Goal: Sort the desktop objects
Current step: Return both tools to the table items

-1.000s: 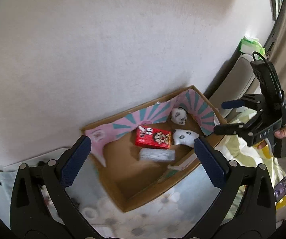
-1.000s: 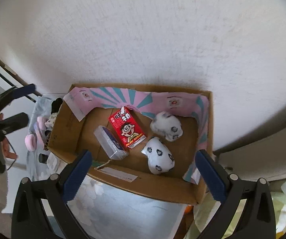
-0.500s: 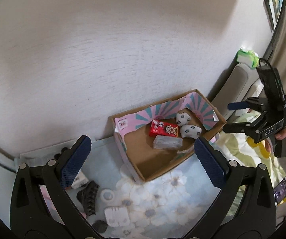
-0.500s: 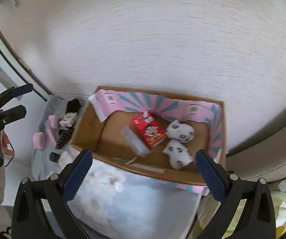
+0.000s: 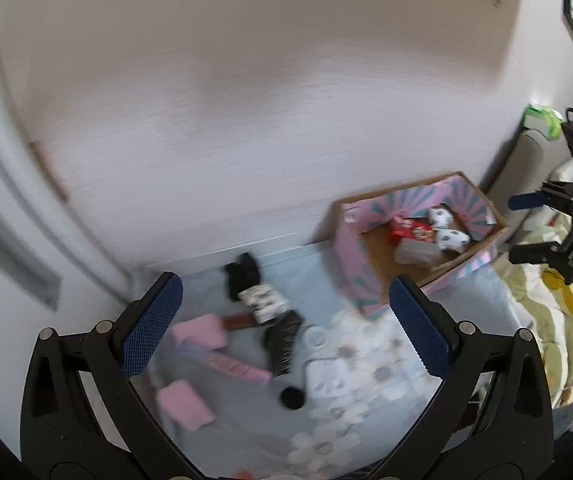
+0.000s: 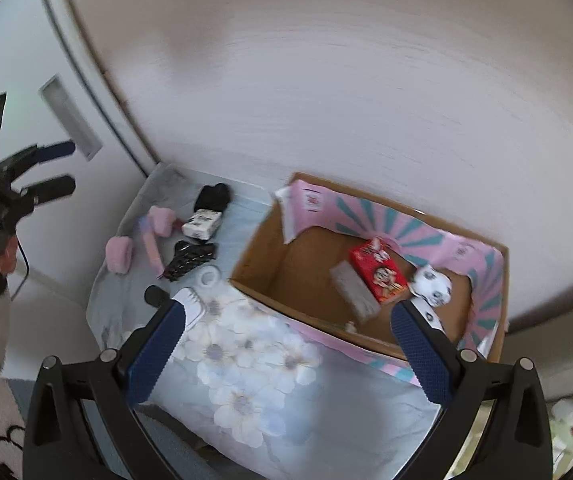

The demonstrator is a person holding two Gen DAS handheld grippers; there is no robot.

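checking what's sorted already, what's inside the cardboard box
In the box: a red snack carton, a clear packet and two white spotted soft items. The right finger hides part of the nearer one; the floor under them is unseen.

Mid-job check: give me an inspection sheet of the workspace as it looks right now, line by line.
Surface: floral cloth covers the table.
Job's things: cardboard box holds a red carton, a clear packet and two spotted white bundles. Outside it on the cloth lie a black hair clip, pink items, a small patterned box, a black bundle and a black cap.
Clutter: blurred white pieces near the cap.
Grippers: left gripper open, empty; right gripper open, empty.
Cables: a thin black one at the left handle.
Surroundings: white wall; green bedding at right.
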